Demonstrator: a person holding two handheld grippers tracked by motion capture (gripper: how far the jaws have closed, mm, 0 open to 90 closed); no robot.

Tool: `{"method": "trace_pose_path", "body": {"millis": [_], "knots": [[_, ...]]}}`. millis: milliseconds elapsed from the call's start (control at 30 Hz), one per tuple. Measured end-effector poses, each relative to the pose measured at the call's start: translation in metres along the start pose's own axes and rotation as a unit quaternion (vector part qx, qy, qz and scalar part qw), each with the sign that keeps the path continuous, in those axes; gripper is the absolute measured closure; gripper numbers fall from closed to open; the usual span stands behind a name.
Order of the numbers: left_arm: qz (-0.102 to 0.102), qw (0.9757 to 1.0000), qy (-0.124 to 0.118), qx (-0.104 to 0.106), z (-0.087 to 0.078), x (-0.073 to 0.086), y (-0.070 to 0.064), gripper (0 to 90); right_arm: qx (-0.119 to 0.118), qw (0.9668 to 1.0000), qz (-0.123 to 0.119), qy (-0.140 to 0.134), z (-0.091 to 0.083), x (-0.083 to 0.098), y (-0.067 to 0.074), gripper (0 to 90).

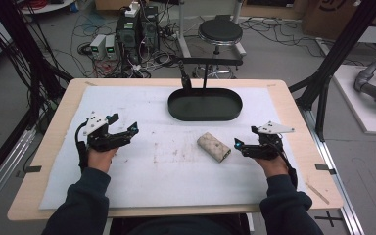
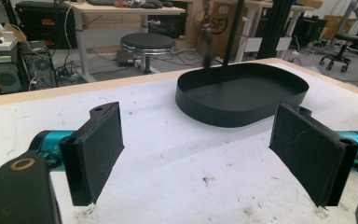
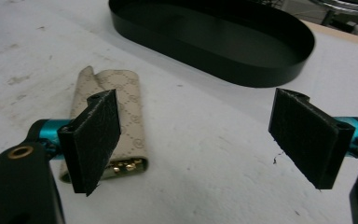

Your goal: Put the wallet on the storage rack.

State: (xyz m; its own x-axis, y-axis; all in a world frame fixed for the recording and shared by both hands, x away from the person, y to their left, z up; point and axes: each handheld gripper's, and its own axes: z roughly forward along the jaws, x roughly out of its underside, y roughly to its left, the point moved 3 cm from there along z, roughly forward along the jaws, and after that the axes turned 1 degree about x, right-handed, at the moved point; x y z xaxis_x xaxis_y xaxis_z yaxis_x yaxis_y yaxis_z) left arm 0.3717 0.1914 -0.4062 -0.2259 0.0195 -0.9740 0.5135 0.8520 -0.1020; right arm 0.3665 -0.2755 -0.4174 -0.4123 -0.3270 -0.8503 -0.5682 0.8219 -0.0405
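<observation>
My right gripper (image 1: pixel 238 143) sits just beside the beige pouch (image 1: pixel 214 147), fingers apart; its long axis slants toward me. The left gripper (image 1: pixel 133 128), fingers likewise apart, is well off.

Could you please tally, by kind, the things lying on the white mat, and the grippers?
Beige wallet: 1
Black oval tray: 1
Grippers: 2, left gripper and right gripper
Total: 4

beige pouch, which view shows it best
The right gripper view: the beige pouch lies close, its pattern and gold hardware clear, partly behind one jaw. The high view shows the whole pouch, small, near the right tongs.
</observation>
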Motion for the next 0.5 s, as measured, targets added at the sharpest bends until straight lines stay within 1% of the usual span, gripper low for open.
{"method": "trace_pose_path", "body": {"millis": [100, 167, 200, 233, 267, 300, 367, 433, 500], "knots": [[0.0, 1.0, 0.0, -0.002, 0.001, 0.0, 0.0, 16.9, -0.012, 0.9999, -0.007, 0.005, 0.004, -0.001, 0.008, 17.1], [-0.001, 1.0, 0.004, 0.0, 0.001, 0.001, 0.001, 16.9, -0.019, 0.9998, -0.005, 0.006, 0.006, -0.002, 0.011, 17.1], [-0.007, 0.9999, 0.007, 0.005, 0.002, 0.001, 0.0, 17.0, -0.023, 0.9997, -0.006, 0.007, 0.007, -0.002, 0.013, 17.1], [-0.009, 0.9999, 0.01, 0.006, 0.002, 0.002, 0.001, 17.4, -0.025, 0.9996, -0.003, 0.008, 0.009, -0.002, 0.015, 17.1], [-0.011, 0.9999, 0.011, 0.006, 0.003, 0.002, 0.001, 17.4, -0.03, 0.9995, -0.005, 0.009, 0.011, -0.002, 0.015, 17.1], [-0.008, 0.9999, 0.014, 0.005, 0.003, 0.003, 0.001, 17.4, -0.033, 0.9994, -0.003, 0.013, 0.014, -0.001, 0.017, 17.1], [-0.004, 0.9999, 0.012, 0.004, 0.003, 0.003, 0.0, 17.4, -0.039, 0.9989, -0.007, 0.023, 0.02, 0.0, 0.021, 17.1], [-0.003, 0.9999, 0.013, 0.004, 0.003, 0.003, 0.0, 17.4, -0.048, 0.9983, -0.016, 0.03, 0.026, 0.001, 0.027, 17.1], [-0.003, 0.9999, 0.015, 0.004, 0.003, 0.003, 0.0, 17.4, -0.055, 0.9976, -0.02, 0.038, 0.031, 0.001, 0.033, 17.1]]}}
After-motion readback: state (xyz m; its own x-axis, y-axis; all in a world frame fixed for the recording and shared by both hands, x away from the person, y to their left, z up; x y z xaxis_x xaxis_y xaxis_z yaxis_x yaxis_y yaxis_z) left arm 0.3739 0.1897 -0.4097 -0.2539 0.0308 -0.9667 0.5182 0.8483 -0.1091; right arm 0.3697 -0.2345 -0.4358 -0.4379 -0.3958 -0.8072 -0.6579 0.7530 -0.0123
